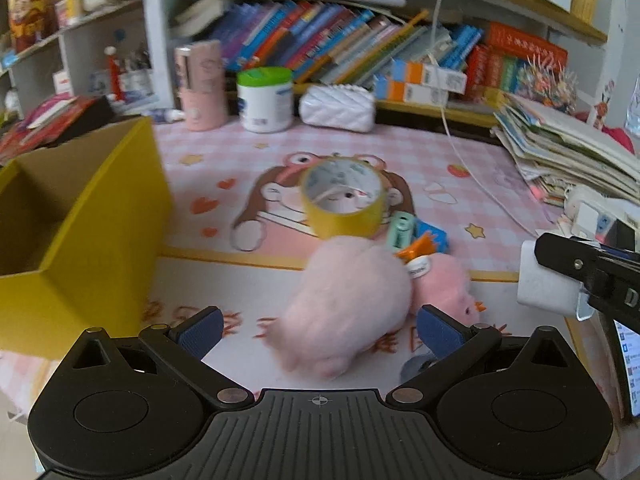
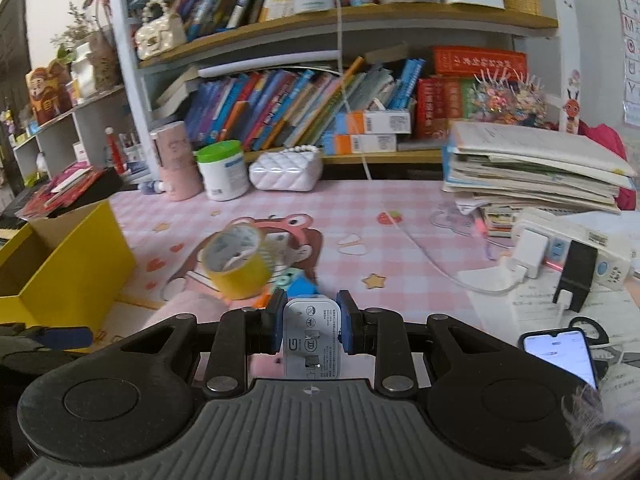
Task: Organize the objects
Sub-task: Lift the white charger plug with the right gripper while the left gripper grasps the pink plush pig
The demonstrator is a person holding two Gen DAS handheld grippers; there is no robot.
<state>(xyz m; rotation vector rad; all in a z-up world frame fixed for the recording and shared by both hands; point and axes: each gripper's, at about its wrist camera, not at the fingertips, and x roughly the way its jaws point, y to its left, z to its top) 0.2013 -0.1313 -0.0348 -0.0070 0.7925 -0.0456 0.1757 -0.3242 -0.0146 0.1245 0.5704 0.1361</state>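
White charger [image 2: 312, 340] clamped in right tool [image 2: 312, 326]

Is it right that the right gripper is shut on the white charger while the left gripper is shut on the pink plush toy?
Not quite. The right gripper is shut on the white charger, but the left wrist view shows the left gripper open, its fingers apart beside the pink plush toy.

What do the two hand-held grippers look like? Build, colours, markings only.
The two look alike. The left hand-held gripper has a matte black plastic body, a ribbed centre plate with a small crosshair mark, two round side housings, black linkage arms with metal pivot pins, and blue textured fingertips. The right hand-held gripper is built the same, with blue pads. No cables or sleeves show.
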